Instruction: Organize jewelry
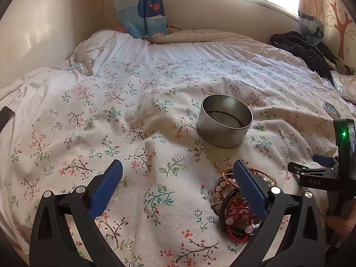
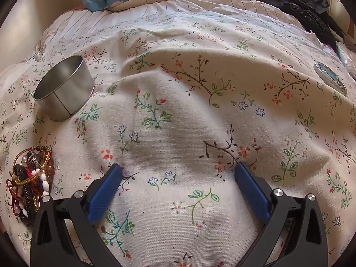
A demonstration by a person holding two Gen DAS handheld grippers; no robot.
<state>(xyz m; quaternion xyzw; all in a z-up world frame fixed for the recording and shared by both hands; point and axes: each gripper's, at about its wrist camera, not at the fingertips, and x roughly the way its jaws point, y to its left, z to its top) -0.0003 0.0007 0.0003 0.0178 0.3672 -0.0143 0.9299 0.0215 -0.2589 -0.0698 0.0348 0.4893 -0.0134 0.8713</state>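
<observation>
Silver round metal tin [image 1: 224,122] sits upright, beyond tangled bead-and-cord bracelet pile [image 1: 235,202]. Left gripper [image 1: 178,187] and right gripper [image 2: 178,184] both gape, empty. I'd pinch one strand, lift slowly.

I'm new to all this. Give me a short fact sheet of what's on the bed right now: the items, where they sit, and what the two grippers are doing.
surface: floral bedspread
container: round metal tin, upright, open, looks empty
lid: round lid with a blue top, lying apart from the tin, toward the right
jewelry: tangled pile of bracelets on the bedspread, outside the tin, nearer than it
left gripper: open, holding nothing, above the bedspread beside the pile
right gripper: open, holding nothing, above bare bedspread
progress: nothing sorted into the tin yet
</observation>
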